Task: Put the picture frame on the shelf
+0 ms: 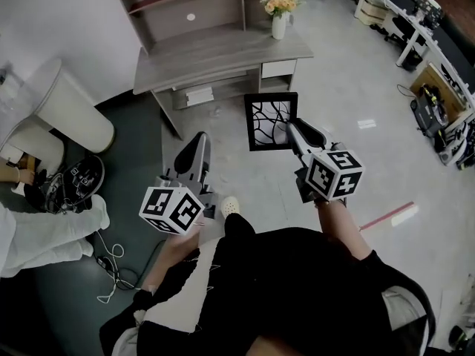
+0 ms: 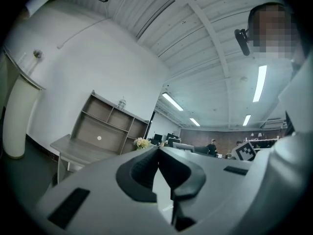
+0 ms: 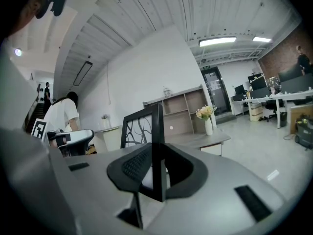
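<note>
Picture frame (image 1: 271,121): black, square, with a branching line pattern. It hangs upright above the floor (image 1: 349,87), in front of the desk (image 1: 215,54) and well apart from the shelf (image 1: 189,10) on the desk's rear. Right gripper (image 1: 292,130): jaws clenched on the frame's right edge, which stands edge-on between the pads. Left gripper (image 1: 199,139): jaws pressed together at the tips with nothing between them, left of the frame and not touching it. Vase (image 1: 279,25) with flowers: on the desk's right end.
</note>
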{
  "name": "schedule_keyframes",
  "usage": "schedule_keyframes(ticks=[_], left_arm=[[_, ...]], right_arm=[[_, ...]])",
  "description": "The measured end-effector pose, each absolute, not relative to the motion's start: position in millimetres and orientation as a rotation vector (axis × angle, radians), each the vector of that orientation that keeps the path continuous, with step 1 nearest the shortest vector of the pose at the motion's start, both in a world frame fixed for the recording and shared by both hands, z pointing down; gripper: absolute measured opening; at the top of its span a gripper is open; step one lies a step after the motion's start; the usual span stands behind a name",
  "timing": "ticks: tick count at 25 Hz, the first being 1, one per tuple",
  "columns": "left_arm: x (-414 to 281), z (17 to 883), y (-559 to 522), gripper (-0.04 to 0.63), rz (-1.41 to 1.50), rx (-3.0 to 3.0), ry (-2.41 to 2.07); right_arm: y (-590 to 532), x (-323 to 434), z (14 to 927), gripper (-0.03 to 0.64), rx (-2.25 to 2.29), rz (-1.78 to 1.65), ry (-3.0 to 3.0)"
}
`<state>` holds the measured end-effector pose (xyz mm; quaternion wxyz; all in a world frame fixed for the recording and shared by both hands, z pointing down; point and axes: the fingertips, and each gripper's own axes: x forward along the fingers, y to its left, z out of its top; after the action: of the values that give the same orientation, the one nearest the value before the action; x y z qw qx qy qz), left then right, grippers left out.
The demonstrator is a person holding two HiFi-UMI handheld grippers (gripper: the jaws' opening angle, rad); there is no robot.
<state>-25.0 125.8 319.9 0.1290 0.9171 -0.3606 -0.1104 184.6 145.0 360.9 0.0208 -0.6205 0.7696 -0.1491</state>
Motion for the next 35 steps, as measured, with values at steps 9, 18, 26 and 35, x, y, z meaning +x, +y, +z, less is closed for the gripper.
schedule_keyframes(ticks=[9, 18, 26, 35], left_arm=[[-36.6, 324.8, 24.5, 0.011, -0.281, 2.645, -1.111], [-58.5, 304.3, -108.6, 0.011, -0.292, 2.642, -1.109], [-70.5, 289.8, -152.5, 0.011, -0.405, 2.670, -1.121], [-67.7, 306.0, -169.4, 0.011, -0.345, 2.624, -1.129]], right_arm=[[54.4, 179.1, 372.1, 0.086, -1.928, -0.542, 2.360], [-82.1, 157.3, 351.7, 0.087, -1.903, -0.543, 2.372], [-129.7, 153.0, 340.7, 0.086, -1.880, -0.458, 2.375], [-152.1, 162.4, 361.8, 0.086, -1.881, -0.555, 2.324]])
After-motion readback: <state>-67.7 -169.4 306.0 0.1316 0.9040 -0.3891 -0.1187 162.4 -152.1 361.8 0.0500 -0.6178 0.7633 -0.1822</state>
